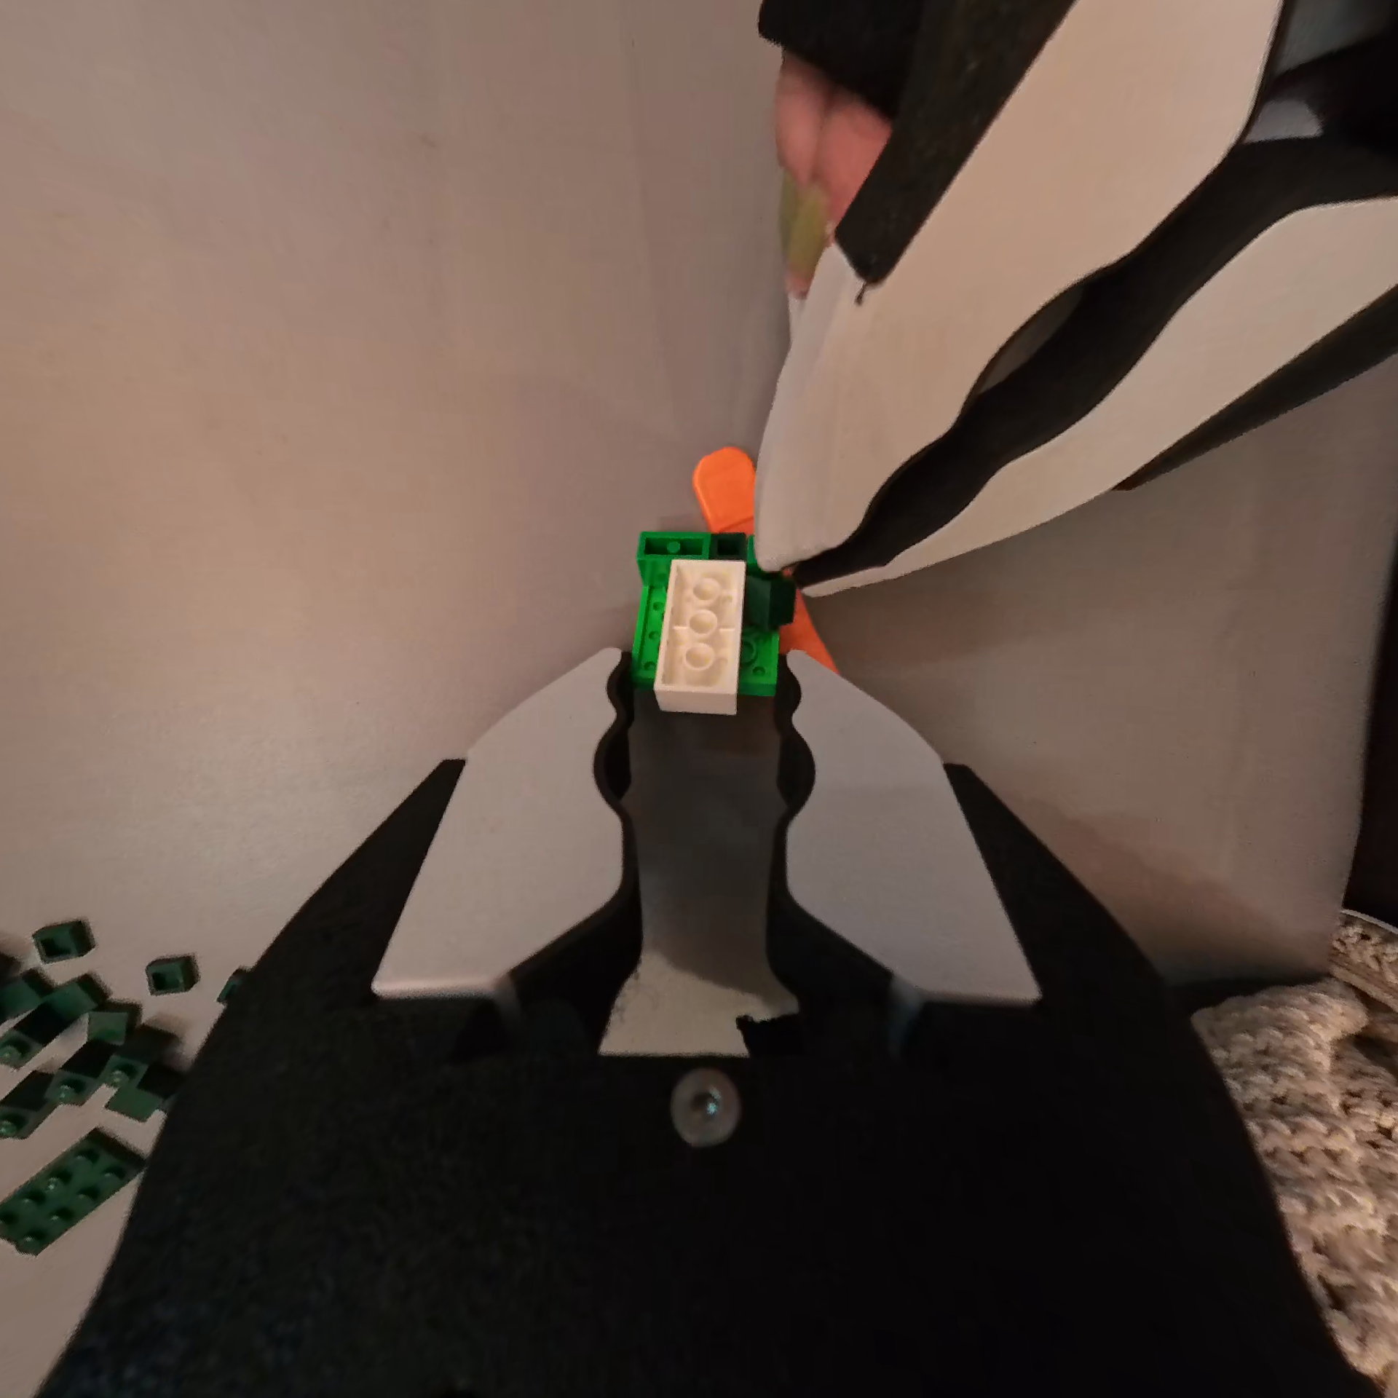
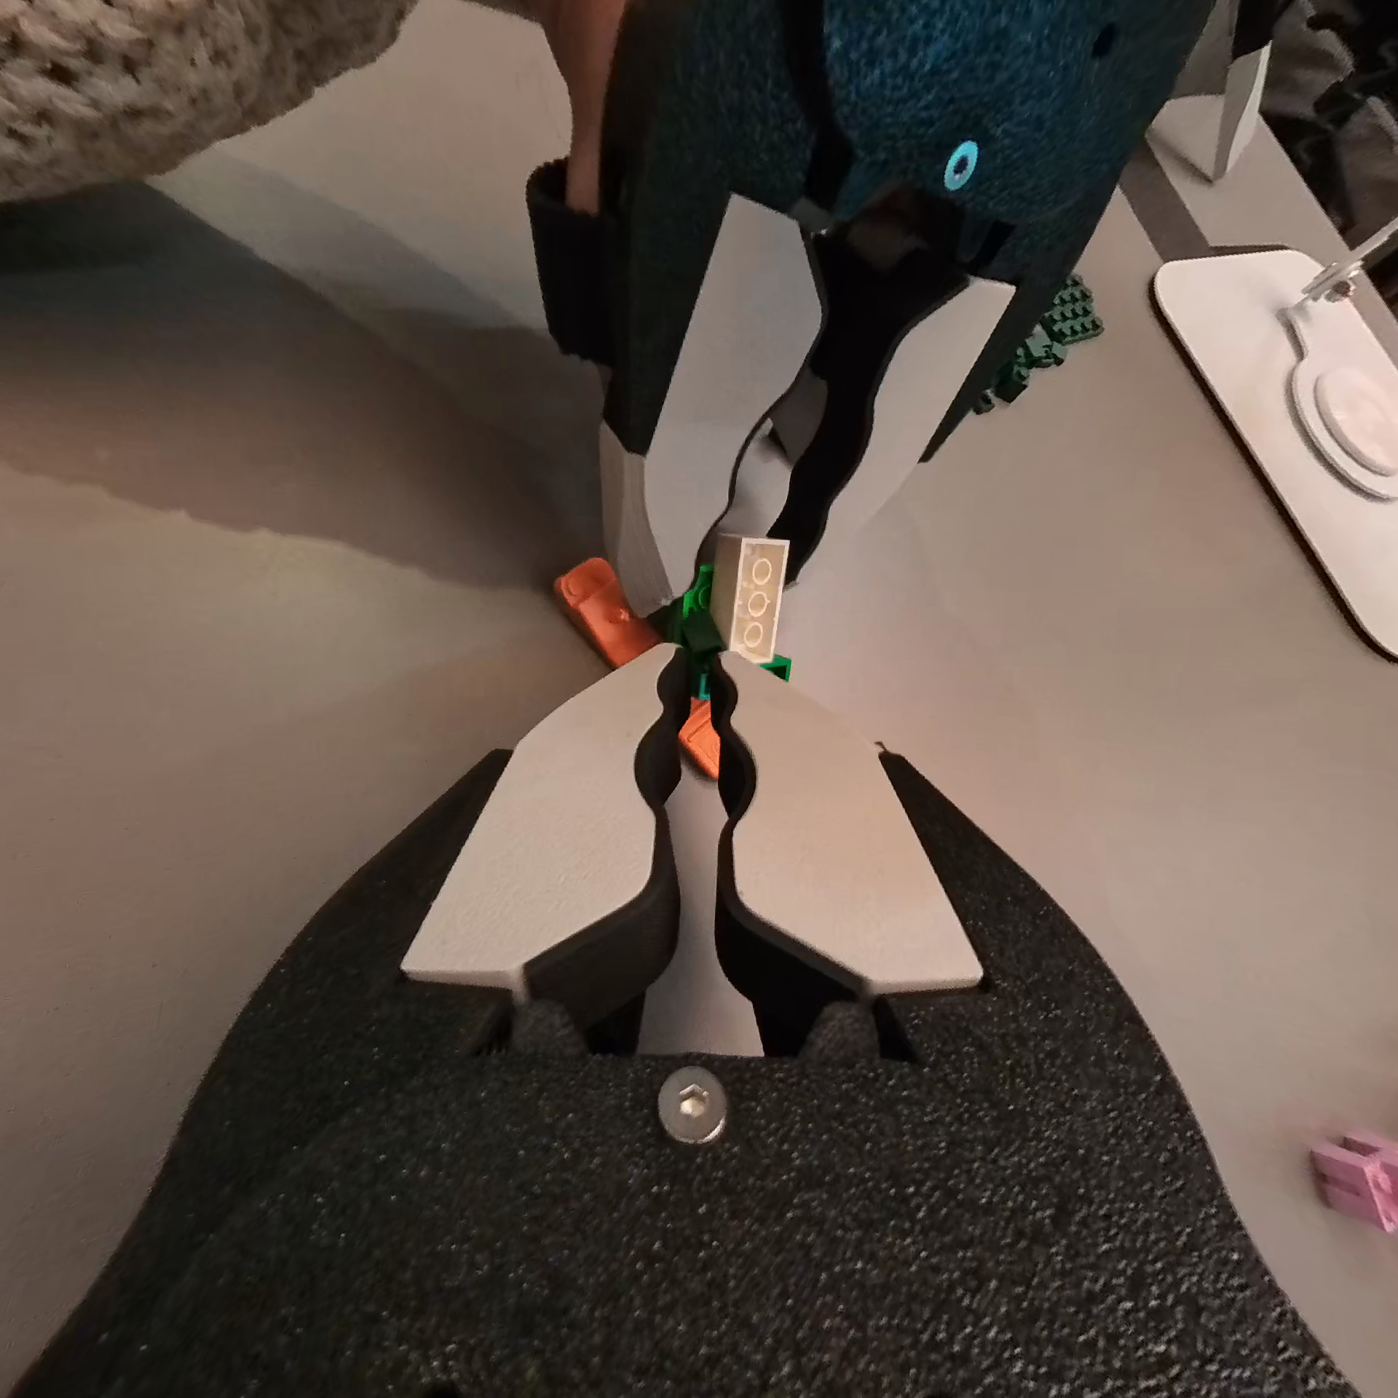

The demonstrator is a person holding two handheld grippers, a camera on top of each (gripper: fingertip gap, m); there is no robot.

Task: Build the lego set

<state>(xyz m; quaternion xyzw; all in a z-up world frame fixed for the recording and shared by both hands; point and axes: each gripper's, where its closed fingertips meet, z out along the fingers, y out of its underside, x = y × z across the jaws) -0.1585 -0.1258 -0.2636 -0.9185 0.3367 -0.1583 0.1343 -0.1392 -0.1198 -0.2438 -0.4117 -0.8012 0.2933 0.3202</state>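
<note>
My left gripper (image 1: 703, 666) is shut on a small build: a bright green plate (image 1: 650, 616) with a white brick (image 1: 700, 635) stuck on it, hollow underside facing the camera. It is held above the table. My right gripper (image 1: 783, 567) comes in from the upper right and is shut on a small dark green piece (image 1: 772, 601) at the build's right edge. In the right wrist view my right gripper (image 2: 696, 666) pinches that dark green piece (image 2: 700, 639) against the build, with the white brick (image 2: 753, 598) just beyond and the left gripper (image 2: 726, 567) above.
An orange brick separator (image 1: 726, 492) lies on the table under the build, also in the right wrist view (image 2: 598, 605). Loose dark green bricks (image 1: 68, 1059) lie at lower left. A knitted cloth (image 1: 1286, 1135), a white stand base (image 2: 1248, 393) and a pink piece (image 2: 1362, 1188) are nearby. The grippers are tip to tip, or close to it.
</note>
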